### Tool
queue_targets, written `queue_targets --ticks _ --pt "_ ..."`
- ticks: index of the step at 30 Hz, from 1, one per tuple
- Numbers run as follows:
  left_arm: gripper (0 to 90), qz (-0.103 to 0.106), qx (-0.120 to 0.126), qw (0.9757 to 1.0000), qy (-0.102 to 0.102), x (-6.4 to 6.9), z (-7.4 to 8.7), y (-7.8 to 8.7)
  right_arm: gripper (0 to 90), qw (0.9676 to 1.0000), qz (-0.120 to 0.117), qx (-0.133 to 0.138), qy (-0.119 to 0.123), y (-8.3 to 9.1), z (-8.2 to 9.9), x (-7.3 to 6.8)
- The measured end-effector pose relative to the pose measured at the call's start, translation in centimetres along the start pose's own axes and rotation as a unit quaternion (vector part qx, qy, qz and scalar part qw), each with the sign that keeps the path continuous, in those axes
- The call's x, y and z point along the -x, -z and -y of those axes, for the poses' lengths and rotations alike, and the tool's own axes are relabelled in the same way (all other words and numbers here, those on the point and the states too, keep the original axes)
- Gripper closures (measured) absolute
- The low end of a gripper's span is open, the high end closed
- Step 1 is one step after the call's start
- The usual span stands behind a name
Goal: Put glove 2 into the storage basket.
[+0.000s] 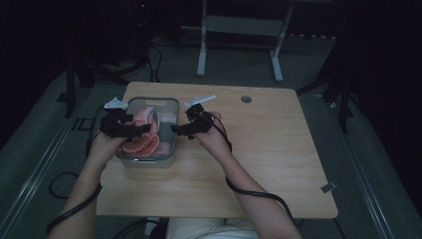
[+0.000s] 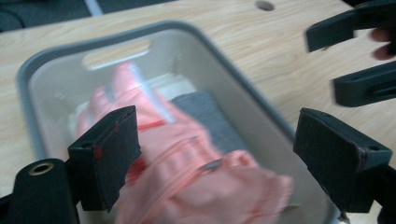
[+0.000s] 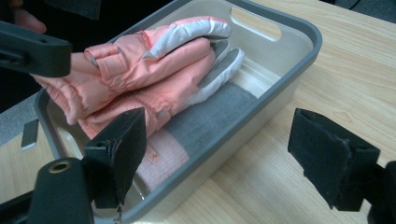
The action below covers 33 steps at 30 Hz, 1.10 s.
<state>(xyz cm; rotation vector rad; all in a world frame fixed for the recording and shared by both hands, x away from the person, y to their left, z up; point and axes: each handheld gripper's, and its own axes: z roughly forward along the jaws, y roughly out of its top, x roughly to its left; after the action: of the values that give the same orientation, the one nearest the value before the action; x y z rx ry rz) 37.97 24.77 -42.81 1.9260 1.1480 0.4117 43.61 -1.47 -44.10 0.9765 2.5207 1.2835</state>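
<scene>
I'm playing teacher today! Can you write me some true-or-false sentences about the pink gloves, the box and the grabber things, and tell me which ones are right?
1. The pink gloves lie in a grey bin. True.
2. The bin stands on the floor. False: it stands on the wooden table, near the table's left side in the high view.
3. The right gripper is squeezing a glove. False: its jaws are spread wide, with the bin's wall and the table between them.
4. The left gripper is open, with the gloves between its jaws. True.
5. The gloves are all pink. False: they also have white and grey parts.
</scene>
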Motion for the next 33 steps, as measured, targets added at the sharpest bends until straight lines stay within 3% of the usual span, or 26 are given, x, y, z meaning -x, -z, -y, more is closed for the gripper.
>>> queue_targets --ticks 6,13,27,33 --pt "14.1 0.032 0.017 0.9988 -0.032 3.0 -0.5 -0.1 19.4 1.0000 0.002 0.005 0.004 1.0 0.9 0.5" --pt "14.1 0.064 0.025 0.9952 -0.069 6.7 -0.6 -0.9 19.4 0.9999 0.008 0.004 0.015 2.2 2.1 1.2" --pt "14.1 0.112 0.018 0.9875 -0.110 11.8 0.6 -3.3 18.5 0.9994 0.016 0.007 0.031 4.7 5.1 2.5" --pt "14.1 0.122 0.014 0.9837 -0.132 13.7 1.6 -4.3 18.5 0.9993 0.017 0.004 0.033 5.4 6.9 3.0"
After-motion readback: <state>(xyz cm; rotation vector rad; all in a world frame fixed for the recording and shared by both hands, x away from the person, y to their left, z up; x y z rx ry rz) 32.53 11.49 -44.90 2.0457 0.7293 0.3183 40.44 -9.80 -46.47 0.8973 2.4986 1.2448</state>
